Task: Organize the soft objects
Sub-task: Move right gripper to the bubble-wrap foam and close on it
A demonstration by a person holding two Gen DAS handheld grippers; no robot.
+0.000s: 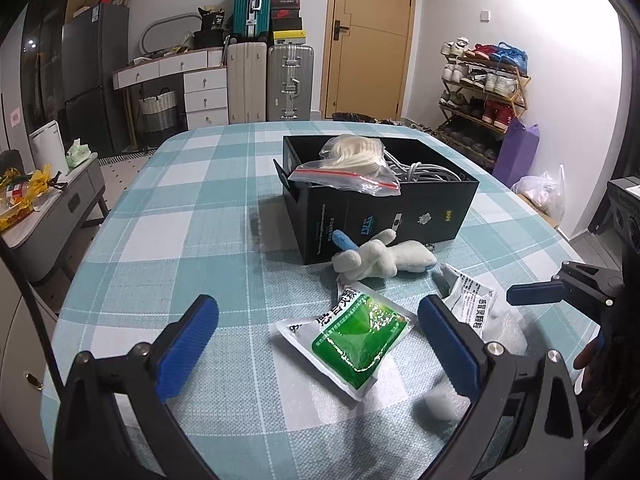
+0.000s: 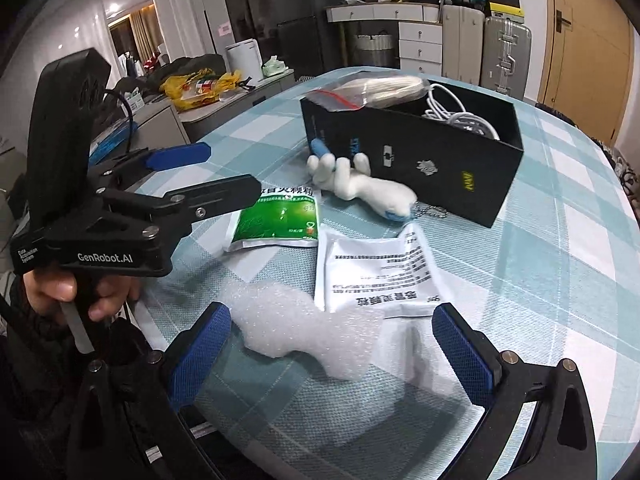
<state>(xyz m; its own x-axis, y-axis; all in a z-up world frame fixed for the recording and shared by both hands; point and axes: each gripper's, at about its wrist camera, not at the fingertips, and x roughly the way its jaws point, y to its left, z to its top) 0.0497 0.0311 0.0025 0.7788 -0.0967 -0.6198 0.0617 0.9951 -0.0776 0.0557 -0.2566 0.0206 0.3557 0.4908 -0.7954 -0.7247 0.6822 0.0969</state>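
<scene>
A black box (image 1: 384, 216) (image 2: 420, 160) stands on the checked table, holding white cables and a zip bag of pale fibre (image 1: 352, 164) (image 2: 372, 90). A white plush toy (image 1: 380, 258) (image 2: 360, 188) lies against its front. A green sachet (image 1: 352, 340) (image 2: 276, 220), a white sachet (image 1: 472, 300) (image 2: 372, 276) and a white foam sheet (image 2: 304, 328) (image 1: 444, 400) lie nearer. My left gripper (image 1: 320, 344) (image 2: 216, 176) is open over the green sachet. My right gripper (image 2: 332, 348) is open around the foam sheet; one of its fingers (image 1: 536, 294) shows in the left wrist view.
Suitcases (image 1: 272, 80), a drawer unit (image 1: 200, 92) and a door (image 1: 368, 36) stand behind the table. A shoe rack (image 1: 480, 92) is at the right, a low grey side table with clutter (image 1: 40, 208) at the left.
</scene>
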